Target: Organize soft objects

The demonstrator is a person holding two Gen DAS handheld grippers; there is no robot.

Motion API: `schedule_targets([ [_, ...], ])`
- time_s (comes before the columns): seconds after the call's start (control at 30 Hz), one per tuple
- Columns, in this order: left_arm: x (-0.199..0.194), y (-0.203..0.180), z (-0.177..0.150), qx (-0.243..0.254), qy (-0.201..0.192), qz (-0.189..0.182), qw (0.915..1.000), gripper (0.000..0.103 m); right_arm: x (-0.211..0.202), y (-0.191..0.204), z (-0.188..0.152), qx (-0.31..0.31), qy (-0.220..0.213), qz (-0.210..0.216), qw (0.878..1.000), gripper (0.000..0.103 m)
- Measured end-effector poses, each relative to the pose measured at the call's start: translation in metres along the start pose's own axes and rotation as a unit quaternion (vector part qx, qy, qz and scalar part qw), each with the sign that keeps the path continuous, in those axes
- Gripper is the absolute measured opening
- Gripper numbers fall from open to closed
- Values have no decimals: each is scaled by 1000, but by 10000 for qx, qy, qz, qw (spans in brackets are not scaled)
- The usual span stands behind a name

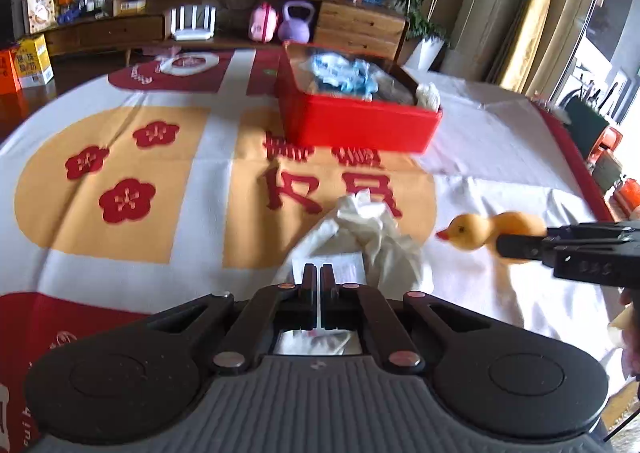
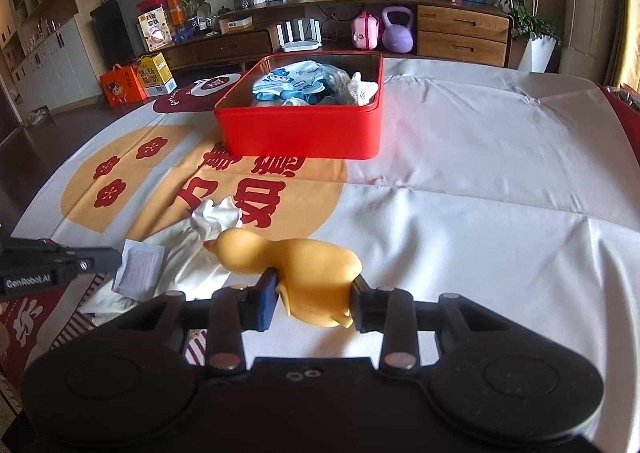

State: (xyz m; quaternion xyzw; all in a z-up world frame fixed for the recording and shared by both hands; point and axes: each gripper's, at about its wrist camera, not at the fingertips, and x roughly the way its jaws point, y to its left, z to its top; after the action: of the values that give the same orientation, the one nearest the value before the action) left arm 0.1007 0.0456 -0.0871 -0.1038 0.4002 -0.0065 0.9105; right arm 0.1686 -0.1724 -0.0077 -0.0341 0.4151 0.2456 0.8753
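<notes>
Left gripper (image 1: 319,273) closed to a sliver, its 2 fingers pinching the near edge of a white cloth (image 1: 376,237) with a paper tag, bunched up and lifted off the tablecloth (image 1: 120,181). Right gripper (image 2: 314,295) clamped on the body of a yellow rubber duck (image 2: 296,265), blue pad on one flank and black pad on the other, red beak aimed left toward the cloth. Seen from the left wrist, duck (image 1: 486,231) held clear of the table just right of the cloth, right gripper's black fingers reaching in from the frame's right edge. Farther back, an open red tin box (image 2: 298,133) standing on the printed tablecloth, already holding blue-and-white fabric pieces (image 2: 292,87) and a white crumpled item by its right wall. Beyond the table, a wooden sideboard (image 2: 460,31) with a purple kettlebell (image 2: 396,31) and a pink case beside it.
</notes>
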Motion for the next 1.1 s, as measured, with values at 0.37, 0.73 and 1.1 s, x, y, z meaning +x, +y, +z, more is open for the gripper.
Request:
schedule_targets([
  [0.37,4,-10,-2,48,152,212,9996,72,-4,-3,-8,159,1,149,9998,36],
  [0.73,17,-34,-4,515,18,934,9943,77,-1,-12,-13,341,25,212,9992,36],
  [1.1,33,-38,-5,397,216,1036,9936,73,0,-15,-15,372,50,199,9991,36],
])
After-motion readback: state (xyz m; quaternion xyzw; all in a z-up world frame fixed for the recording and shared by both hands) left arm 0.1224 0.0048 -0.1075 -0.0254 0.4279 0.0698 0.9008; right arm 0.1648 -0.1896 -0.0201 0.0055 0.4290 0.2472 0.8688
